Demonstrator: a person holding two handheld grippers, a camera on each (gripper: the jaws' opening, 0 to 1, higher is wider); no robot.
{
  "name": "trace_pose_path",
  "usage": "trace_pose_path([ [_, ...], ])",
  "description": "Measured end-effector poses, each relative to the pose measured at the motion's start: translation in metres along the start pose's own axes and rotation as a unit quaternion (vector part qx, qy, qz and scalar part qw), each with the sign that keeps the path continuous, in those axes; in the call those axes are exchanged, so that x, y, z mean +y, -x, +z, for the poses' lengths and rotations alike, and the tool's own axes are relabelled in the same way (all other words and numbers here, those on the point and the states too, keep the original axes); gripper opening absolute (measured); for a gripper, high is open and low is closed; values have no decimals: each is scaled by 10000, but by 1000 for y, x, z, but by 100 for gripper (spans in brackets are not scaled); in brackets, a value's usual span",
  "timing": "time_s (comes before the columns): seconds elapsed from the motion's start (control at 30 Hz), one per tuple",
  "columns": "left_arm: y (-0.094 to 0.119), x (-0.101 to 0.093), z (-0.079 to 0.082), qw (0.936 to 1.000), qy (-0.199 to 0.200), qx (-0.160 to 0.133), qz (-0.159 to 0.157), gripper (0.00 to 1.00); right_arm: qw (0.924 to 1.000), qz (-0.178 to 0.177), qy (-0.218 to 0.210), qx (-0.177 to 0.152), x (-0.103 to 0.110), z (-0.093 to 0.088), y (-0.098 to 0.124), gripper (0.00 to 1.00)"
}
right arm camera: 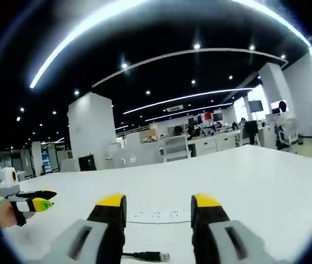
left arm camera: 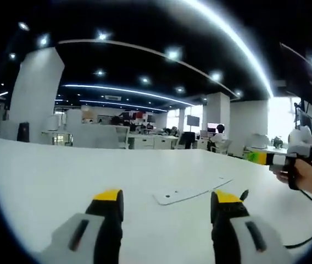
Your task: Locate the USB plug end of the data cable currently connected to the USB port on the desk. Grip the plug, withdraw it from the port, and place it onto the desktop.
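Observation:
In the right gripper view a black data cable (right arm camera: 139, 255) lies on the white desk (right arm camera: 266, 187) low between my jaws, and its USB plug (right arm camera: 161, 256) shows a bare metal tip pointing right. Just beyond it a white socket strip (right arm camera: 156, 214) is set flat in the desktop. My right gripper (right arm camera: 159, 204) is open with nothing between its fingers. In the left gripper view the same strip (left arm camera: 191, 192) lies ahead of my open left gripper (left arm camera: 168, 201), and a small black cable end (left arm camera: 244, 194) pokes up beside the right jaw.
A hand holds the right gripper (left arm camera: 290, 157) at the right edge of the left gripper view, with a black cable (left arm camera: 311, 228) looping below it. The left gripper (right arm camera: 32, 201) appears far left in the right gripper view. Office desks, chairs and pillars stand beyond the desk.

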State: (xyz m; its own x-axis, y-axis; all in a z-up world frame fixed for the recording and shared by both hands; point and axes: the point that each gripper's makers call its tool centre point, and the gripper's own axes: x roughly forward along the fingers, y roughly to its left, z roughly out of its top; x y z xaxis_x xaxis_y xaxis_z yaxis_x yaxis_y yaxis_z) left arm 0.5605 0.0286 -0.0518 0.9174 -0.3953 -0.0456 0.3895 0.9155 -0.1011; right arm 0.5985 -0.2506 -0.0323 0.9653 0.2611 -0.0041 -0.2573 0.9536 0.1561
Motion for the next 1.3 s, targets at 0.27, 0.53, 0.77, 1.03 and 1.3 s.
trace_pose_path([
  [0.27, 8, 13, -1, 9992, -253, 101, 286, 64, 9995, -264, -46, -156, -11, 12, 12, 48],
  [0.53, 14, 11, 8, 9985, -437, 89, 333, 64, 9995, -216, 213, -63, -7, 13, 25, 48],
  [0.77, 21, 3, 18, 9978, -589, 88, 299, 64, 9993, -164, 317, 88, -5, 11, 38, 51],
  [1.03, 43, -13, 22, 9979, -614, 124, 162, 65, 9990, -397, 140, 125, -17, 18, 68, 50],
  [1.3, 60, -29, 34, 9963, -841, 165, 43, 66, 9992, -345, 172, -86, -20, 26, 100, 47],
])
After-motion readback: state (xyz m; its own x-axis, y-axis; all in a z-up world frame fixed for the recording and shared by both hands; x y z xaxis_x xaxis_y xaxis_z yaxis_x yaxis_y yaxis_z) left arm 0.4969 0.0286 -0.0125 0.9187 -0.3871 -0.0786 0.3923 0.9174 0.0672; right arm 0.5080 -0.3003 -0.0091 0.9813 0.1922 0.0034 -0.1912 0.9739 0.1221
